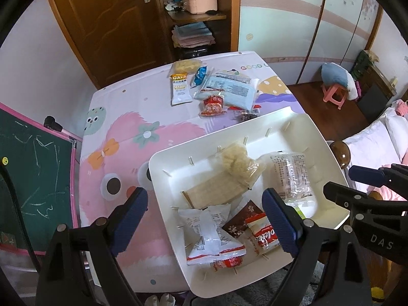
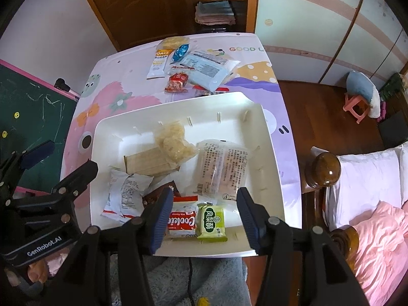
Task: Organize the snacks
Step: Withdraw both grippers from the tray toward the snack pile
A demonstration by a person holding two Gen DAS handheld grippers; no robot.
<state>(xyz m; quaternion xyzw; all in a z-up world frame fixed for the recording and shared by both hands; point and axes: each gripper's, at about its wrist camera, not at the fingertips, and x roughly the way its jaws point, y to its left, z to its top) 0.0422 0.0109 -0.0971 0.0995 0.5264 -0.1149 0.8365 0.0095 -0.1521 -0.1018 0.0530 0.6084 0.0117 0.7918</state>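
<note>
The white rectangular plastic tray (image 2: 270, 158) overhangs the near edge of the cartoon-print tablecloth (image 1: 122, 137); its far right corner lies bare. Seven wrapped snacks (image 2: 221, 168) lie inside it. Left gripper (image 1: 204, 219) and right gripper (image 2: 204, 214) hover above, jaws apart, empty.

We see the left tool (image 1: 205, 219) spread wide above the white tray (image 1: 176, 162) on the desk (image 1: 122, 107), gripping nothing. A white packet (image 1: 211, 234) lies near us; more snacks (image 1: 214, 86) lie at the far edge.
</note>
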